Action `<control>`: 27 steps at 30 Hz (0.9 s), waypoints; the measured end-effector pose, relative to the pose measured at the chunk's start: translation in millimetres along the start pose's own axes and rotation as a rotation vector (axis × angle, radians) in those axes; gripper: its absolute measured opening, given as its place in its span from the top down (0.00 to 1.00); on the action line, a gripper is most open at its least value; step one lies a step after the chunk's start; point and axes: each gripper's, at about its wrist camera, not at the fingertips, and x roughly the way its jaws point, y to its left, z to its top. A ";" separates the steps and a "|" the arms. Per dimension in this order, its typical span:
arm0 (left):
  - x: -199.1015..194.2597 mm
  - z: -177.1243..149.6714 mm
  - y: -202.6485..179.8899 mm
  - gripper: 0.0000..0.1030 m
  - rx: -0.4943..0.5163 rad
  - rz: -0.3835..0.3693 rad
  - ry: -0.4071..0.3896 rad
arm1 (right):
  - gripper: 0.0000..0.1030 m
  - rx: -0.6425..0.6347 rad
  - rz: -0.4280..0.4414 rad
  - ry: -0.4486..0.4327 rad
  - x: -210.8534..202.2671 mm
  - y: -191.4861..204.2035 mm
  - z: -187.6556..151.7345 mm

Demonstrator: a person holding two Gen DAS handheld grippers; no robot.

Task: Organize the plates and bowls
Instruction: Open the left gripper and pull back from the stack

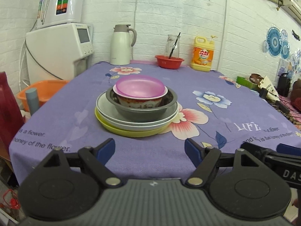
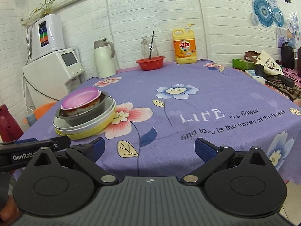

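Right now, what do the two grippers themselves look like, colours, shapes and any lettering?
Both match: the left gripper and right gripper each have a ribbed grey body, two round black discs, black linkage arms with silver pivot pins, and blue textured pads. White lettering marks their sides: "GenRobo" on the left, "DAS" on the right. No cables or sleeves are visible.

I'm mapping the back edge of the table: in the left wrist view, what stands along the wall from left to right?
White thermos jug → glass carafe with a red basket in front of it → yellow detergent bottle.
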 end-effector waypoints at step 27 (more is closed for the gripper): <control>-11.2 -3.9 -13.6 0.27 0.086 -0.033 -0.033 | 0.00 0.032 0.023 0.060 -4.5 -5.6 -6.0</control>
